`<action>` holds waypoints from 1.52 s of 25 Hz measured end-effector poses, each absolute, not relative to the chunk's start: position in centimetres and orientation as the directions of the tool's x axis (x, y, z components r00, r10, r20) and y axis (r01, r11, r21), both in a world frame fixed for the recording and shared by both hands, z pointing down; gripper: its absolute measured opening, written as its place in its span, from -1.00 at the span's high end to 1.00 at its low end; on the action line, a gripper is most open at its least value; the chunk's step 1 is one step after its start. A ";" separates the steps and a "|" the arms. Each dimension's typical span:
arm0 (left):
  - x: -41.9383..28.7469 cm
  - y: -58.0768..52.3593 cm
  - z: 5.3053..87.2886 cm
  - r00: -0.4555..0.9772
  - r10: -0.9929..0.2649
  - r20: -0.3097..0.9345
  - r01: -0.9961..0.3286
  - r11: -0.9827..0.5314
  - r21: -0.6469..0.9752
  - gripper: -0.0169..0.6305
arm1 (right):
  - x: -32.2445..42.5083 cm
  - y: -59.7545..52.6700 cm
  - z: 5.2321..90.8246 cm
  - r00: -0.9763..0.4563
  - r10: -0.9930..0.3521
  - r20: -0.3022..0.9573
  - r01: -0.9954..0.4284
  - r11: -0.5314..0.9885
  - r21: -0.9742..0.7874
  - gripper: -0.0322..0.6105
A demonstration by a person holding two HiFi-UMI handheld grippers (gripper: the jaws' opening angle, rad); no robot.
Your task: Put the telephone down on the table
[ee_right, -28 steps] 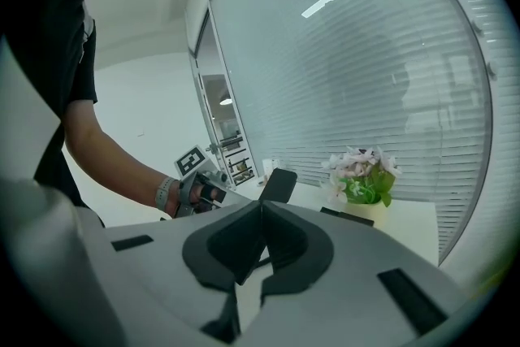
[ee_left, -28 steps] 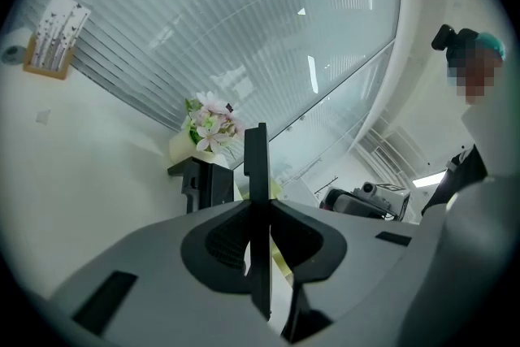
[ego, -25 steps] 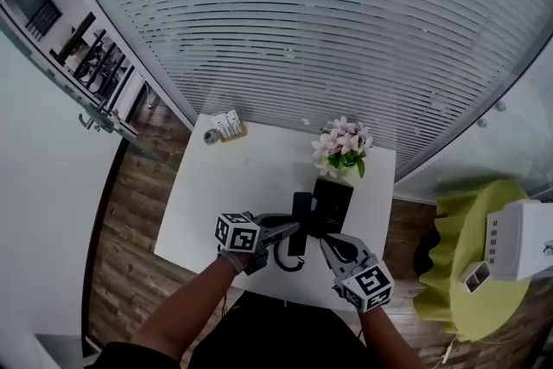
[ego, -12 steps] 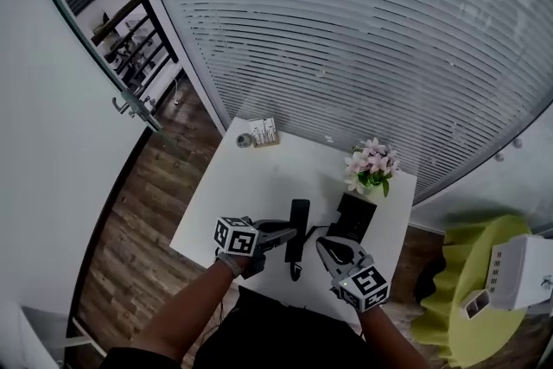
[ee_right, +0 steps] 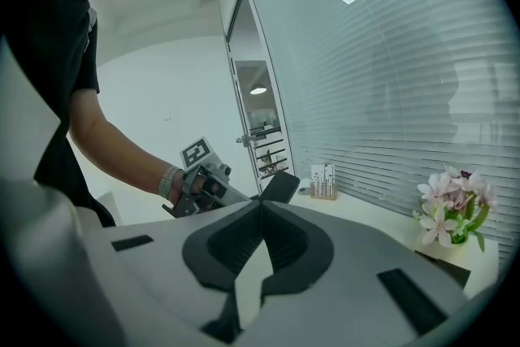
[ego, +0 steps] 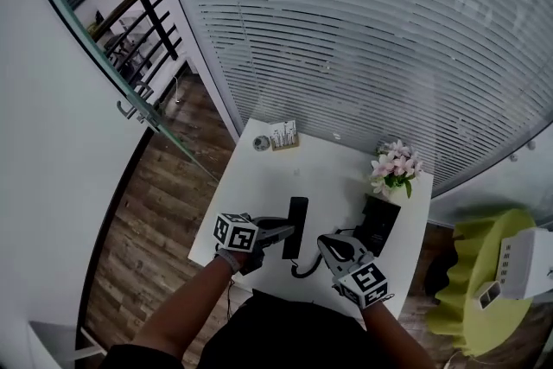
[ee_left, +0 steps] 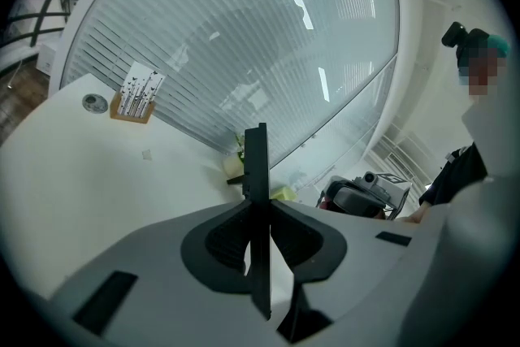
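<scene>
I've got L gripper [ego: 287, 231] clamped on the handset [ego: 296, 220], edge-up over the table [ego: 251, 186], R gripper [ego: 326, 244] pinched shut, empty; risk is the thin grip twists loose if the cord [ego: 302, 270] tugs vs the base [ego: 378, 225].

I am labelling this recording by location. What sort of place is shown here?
Probably an office or a meeting room: a wall of horizontal blinds, a glass door with a metal handle, and a small white table bearing a desk telephone and a pot of pink flowers.
</scene>
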State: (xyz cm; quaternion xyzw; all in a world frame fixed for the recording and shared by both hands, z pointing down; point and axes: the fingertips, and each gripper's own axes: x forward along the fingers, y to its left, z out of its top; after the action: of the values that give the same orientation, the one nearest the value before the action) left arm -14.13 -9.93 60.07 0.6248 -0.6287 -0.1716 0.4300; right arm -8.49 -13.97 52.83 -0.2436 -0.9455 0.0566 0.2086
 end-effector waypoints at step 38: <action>-27.5 2.5 72.9 0.288 -0.817 0.500 -0.563 0.279 0.778 0.72 | -22.7 0.2 64.7 -0.749 0.392 0.535 0.303 0.920 -0.251 0.83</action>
State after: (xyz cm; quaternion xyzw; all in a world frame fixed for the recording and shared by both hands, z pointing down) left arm -27.55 2.49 72.92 0.5891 -0.5853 -0.1166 0.5447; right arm -22.74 0.15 64.69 -0.1863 -0.9321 0.0742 0.3017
